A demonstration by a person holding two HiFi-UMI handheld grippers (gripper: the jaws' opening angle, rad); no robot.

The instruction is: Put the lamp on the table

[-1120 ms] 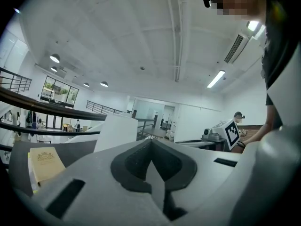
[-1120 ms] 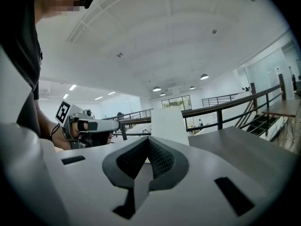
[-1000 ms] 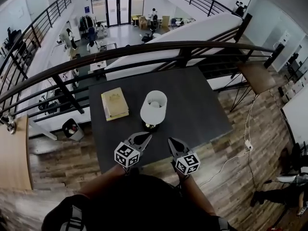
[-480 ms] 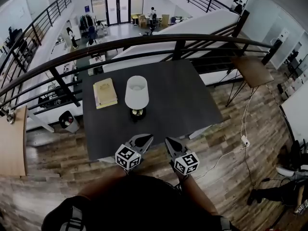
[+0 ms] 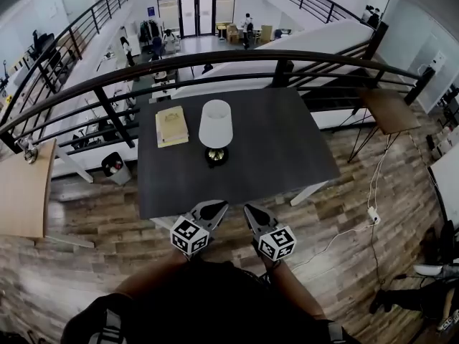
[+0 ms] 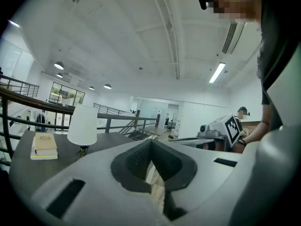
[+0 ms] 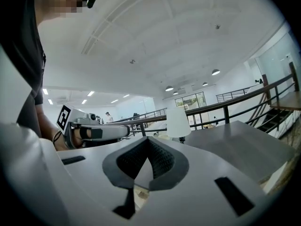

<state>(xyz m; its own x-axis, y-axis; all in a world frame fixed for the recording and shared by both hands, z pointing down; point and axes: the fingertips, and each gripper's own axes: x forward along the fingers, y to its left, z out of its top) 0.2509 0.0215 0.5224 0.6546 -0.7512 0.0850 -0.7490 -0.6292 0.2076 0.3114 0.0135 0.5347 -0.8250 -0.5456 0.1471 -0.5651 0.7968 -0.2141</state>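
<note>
table point(image 5: 276, 153) dark, beside railing point(image 5: 237, 61); lamp point(image 5: 215, 125), book point(image 5: 171, 125) on it

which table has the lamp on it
The large dark table in the middle, which also holds a book; the two brown tables stand off to its sides.

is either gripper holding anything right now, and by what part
Nothing is held: the left gripper and right gripper are both shut and empty, and the white-shaded lamp stands untouched on the dark grey table.

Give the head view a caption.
White-shaded lamp on dark rectangular table beside yellow book; left hand-held gripper and right hand-held gripper shut, empty.
</note>
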